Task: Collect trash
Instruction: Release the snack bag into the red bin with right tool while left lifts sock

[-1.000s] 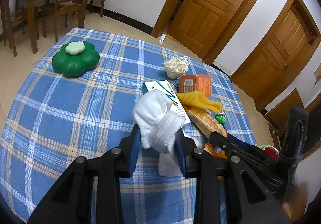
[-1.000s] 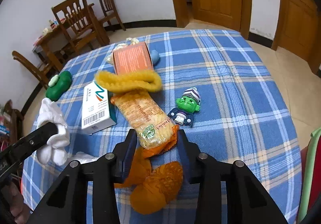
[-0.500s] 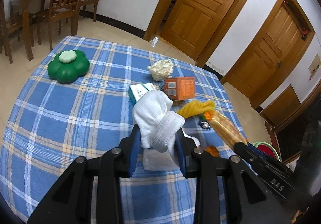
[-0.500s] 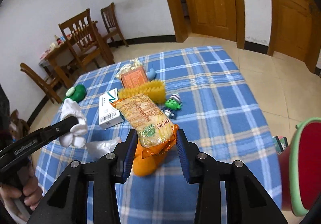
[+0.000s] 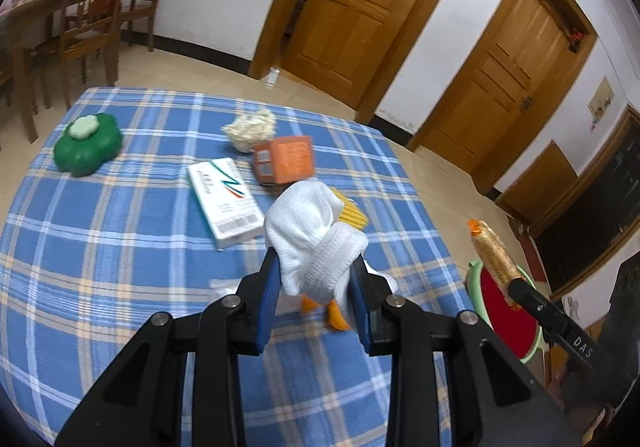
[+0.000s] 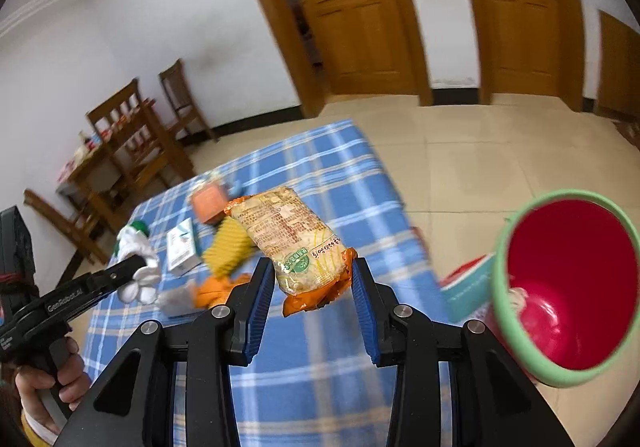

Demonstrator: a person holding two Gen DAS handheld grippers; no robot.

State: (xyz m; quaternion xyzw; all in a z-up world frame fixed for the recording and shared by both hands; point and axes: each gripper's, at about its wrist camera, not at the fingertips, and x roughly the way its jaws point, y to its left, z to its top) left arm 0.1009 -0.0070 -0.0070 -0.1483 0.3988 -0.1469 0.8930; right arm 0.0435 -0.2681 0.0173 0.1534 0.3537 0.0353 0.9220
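Your right gripper (image 6: pixel 314 279) had its jaws clamped on the snack packet (image 6: pixel 294 239), held in the air beside the red bin (image 6: pixel 568 287). Your left gripper (image 5: pixel 316 287) gripped a white sock (image 5: pixel 312 243) above the blue-checked worktop (image 5: pixel 120 247).

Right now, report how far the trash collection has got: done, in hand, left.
Done: little to show; the red bin holds only a whitish scrap, contents otherwise unclear. In hand: the right gripper carries the snack packet beside the bin, and the left gripper grips the white cloth. Left on the table: crumpled paper, orange box, white carton, orange wrapper.
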